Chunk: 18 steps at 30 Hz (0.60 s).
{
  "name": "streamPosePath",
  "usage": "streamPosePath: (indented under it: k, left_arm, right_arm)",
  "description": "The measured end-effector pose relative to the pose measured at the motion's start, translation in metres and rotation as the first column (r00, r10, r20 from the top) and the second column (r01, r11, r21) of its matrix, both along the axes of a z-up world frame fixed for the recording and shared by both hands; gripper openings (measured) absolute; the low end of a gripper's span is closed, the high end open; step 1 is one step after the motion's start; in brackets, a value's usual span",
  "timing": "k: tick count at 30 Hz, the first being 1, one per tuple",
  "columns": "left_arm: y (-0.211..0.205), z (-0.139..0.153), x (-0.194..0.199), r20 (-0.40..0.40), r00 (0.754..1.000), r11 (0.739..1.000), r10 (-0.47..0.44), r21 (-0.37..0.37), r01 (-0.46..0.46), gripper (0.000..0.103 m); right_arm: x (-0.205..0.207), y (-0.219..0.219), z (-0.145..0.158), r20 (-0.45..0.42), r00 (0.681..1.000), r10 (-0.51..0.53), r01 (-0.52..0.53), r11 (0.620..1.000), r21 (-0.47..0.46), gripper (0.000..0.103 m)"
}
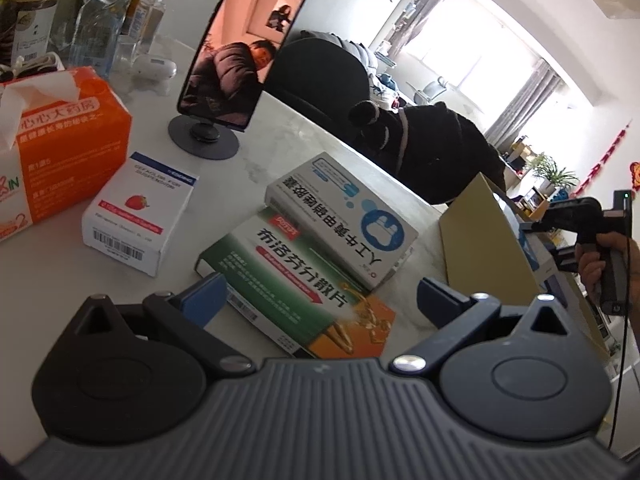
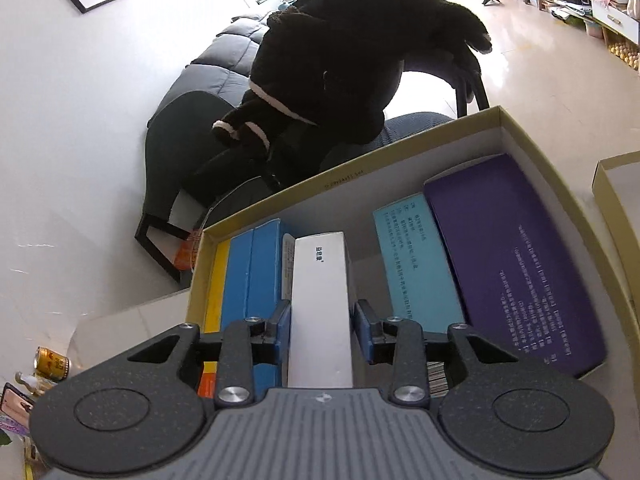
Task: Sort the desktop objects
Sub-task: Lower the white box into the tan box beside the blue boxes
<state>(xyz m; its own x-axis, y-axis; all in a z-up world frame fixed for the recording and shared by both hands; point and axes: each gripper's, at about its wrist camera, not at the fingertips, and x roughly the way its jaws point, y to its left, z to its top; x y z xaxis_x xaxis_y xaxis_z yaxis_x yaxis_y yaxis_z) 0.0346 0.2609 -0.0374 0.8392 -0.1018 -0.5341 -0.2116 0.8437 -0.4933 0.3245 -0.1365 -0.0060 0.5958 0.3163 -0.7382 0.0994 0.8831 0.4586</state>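
Note:
My right gripper [image 2: 322, 316] reaches into a tan carton [image 2: 360, 168]. A tall white box [image 2: 320, 280] stands on edge between its blue pads; the left pad sits at the box's side and a thin gap shows at the right pad, so the jaws are open. Blue boxes [image 2: 252, 280] and a yellow one [image 2: 218, 280] stand to its left. A light blue box [image 2: 416, 256] and a purple box [image 2: 512, 264] lie to its right. My left gripper [image 1: 320, 300] hangs open, low over a green medicine box [image 1: 288, 276] that lies partly under a grey-white box [image 1: 340, 216].
A white strawberry box [image 1: 136, 208], an orange tissue pack [image 1: 60, 152], a phone on a stand [image 1: 244, 44] and bottles [image 1: 104, 12] stand on the tabletop. The carton [image 1: 480, 240] sits at its right edge. A second carton [image 2: 616, 200] lies further right. Chairs draped in black stand beyond.

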Motion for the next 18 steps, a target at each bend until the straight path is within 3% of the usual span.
streamPosePath:
  k: [18]
  left_arm:
    - [-0.001,-0.002,0.001,-0.004,1.0,1.0,-0.009,0.0,0.009,0.103]
  right_arm:
    - [0.01,-0.016,-0.016,-0.016,1.0,0.02,-0.019,0.996,0.087,0.042]
